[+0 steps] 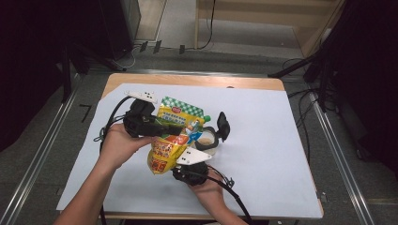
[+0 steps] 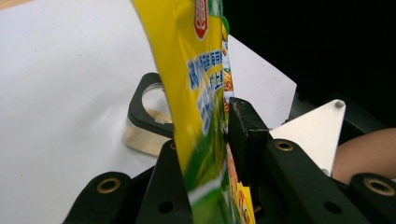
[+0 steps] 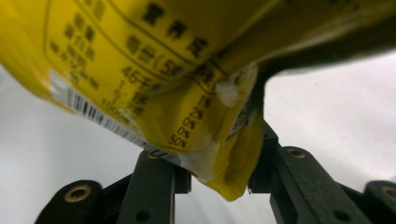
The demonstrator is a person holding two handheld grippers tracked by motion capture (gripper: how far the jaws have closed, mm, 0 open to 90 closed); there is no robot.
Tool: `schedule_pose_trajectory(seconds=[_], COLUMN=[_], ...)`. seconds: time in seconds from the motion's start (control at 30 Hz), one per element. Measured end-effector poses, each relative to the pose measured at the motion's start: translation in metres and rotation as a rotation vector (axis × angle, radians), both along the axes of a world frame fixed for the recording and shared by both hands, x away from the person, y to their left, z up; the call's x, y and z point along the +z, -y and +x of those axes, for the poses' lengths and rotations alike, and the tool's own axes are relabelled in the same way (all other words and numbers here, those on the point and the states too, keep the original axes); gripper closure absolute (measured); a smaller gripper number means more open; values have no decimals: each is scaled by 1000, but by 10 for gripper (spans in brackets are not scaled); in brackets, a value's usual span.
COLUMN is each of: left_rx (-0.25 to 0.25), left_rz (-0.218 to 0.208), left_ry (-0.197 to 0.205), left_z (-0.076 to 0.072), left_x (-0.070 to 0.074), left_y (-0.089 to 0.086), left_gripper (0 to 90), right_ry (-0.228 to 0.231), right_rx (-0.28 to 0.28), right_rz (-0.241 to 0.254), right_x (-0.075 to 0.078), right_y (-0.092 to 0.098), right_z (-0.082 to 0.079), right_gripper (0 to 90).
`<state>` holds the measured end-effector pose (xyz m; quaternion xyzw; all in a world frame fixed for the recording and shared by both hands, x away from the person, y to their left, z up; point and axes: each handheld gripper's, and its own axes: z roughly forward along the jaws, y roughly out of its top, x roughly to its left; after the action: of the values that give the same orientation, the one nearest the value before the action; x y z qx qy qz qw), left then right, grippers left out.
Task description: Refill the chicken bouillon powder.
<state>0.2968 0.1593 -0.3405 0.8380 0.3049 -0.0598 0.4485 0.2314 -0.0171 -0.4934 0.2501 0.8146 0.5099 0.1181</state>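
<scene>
High view: yellow pouch (image 1: 170, 140) between both hand-held grippers

Pouch (image 3: 140, 70) back panel: printed figures "46", "1%", "2%", "0%", "0%", "50%" in a column, beside dark Chinese characters too blurred to read.
Pouch back, lower edge: barcode (image 3: 100, 119).
Pouch front: red brand emblem (image 2: 201, 21), blue Chinese characters, unreadable.

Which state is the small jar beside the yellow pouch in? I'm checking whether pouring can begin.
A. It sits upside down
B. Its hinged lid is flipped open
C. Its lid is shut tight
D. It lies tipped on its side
B: in the high view the jar stands upright on the white sheet with its black lid swung up and back, so the pale inside shows, right beside the yellow pouch.
</scene>
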Motion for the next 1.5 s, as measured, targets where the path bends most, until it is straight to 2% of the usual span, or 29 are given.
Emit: schedule_pose_trajectory(seconds=[0.13, 0.17, 0.3, 0.37, 0.5, 0.6, 0.67, 0.77, 0.83, 0.93, 1.1, 1.27, 1.47, 1.5], left_rx=[-3, 3, 7, 13, 22, 27, 30, 32, 35, 38, 49, 63, 62, 47], left_rz=[-2, 11, 21, 42, 65, 77, 87, 95, 99, 105, 101, 125, 140, 144], left_ry=[8, 12, 12, 20, 18, 18, 15, 9, -13, -26, -59, -61, -84, -90], left_z=[-1, -1, -1, -2, -2, -3, -2, -1, 0, 1, 5, 6, 8, 10], left_x=[-1, -3, -5, -6, -11, -13, -13, -15, -17, -19, -22, -25, -26, -26], left_y=[1, 2, 4, 6, 11, 13, 13, 14, 16, 16, 18, 20, 24, 25], left_gripper=[792, 791, 789, 788, 784, 787, 786, 775, 757, 746, 735, 787, 776, 768], right_ry=[9, 10, 0, -4, 21, -8, -7, -43, -55, -96, -139, -141, -146, -163], right_rx=[12, 22, 40, 52, 65, 73, 76, 92, 104, 117, 127, 139, 145, 152], right_rz=[8, 11, 20, 24, 15, 23, 20, 28, 28, 36, 47, 22, 19, 25], right_x=[3, 5, 9, 11, 17, 17, 17, 20, 22, 23, 25, 26, 25, 26], right_y=[-1, -2, -4, -5, -9, -10, -10, -11, -11, -11, -11, -15, -16, -16], right_z=[-3, -4, -8, -9, -14, -15, -14, -14, -13, -13, -12, -11, -10, -10], right_gripper=[690, 682, 677, 672, 644, 644, 645, 639, 632, 633, 629, 610, 606, 605])
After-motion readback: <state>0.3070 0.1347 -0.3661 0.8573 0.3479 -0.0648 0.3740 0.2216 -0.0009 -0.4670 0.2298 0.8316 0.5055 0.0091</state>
